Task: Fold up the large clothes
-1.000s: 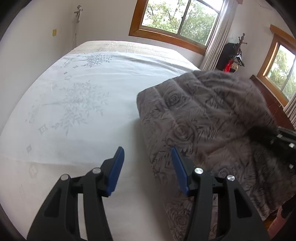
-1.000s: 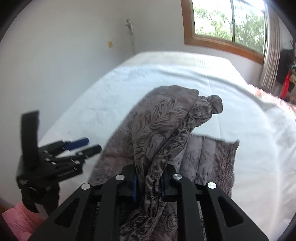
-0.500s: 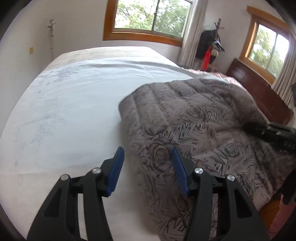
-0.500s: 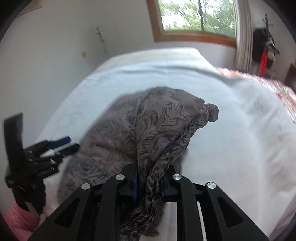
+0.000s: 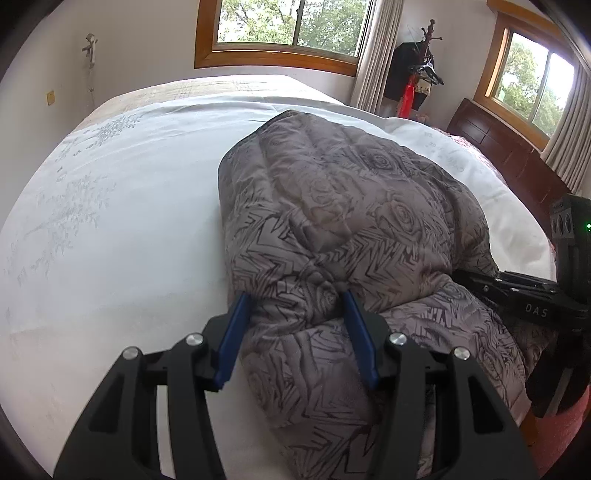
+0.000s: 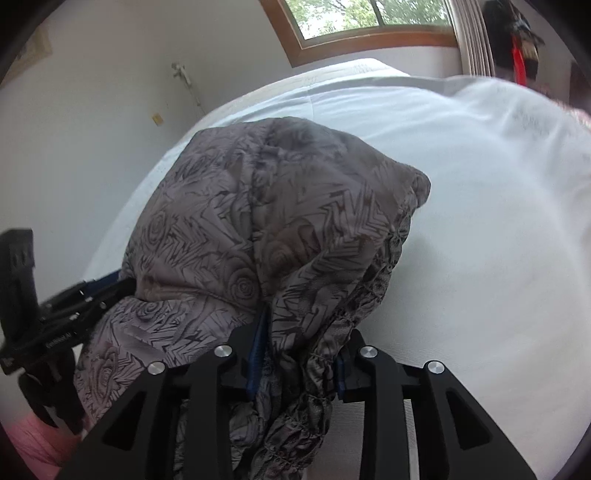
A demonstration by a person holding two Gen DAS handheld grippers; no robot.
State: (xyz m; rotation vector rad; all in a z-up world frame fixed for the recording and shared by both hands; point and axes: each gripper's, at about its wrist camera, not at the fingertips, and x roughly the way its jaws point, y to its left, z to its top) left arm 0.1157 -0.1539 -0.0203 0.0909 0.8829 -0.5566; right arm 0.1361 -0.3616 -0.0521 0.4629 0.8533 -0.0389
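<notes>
A grey quilted jacket [image 5: 351, 206] with a rose and zigzag print lies bunched on the white bed sheet [image 5: 122, 229]. My left gripper [image 5: 295, 306] straddles a puffy fold at its near edge. The blue pads [image 5: 236, 332] stand apart at a steady width, so it is open. My right gripper [image 6: 306, 328] has the jacket's [image 6: 240, 229] gathered hem between its pads [image 6: 256, 350], which still touch it while the jaws are opening. Each gripper shows in the other's view, left gripper [image 6: 88, 295] and right gripper [image 5: 517, 299], fingertips hidden by fabric.
White sheet [image 6: 480, 221] stretches wide to the left and far side of the jacket. A dark wooden headboard [image 5: 509, 158] and a coat stand [image 5: 417, 74] are at the far right, under windows [image 5: 291, 29]. Pink cloth [image 6: 33, 443] shows below the bed's near edge.
Both grippers came down and forward. The jacket, earlier hanging from the right gripper, now rests on the bed. The left jaws now straddle a fold. The right jaws have widened.
</notes>
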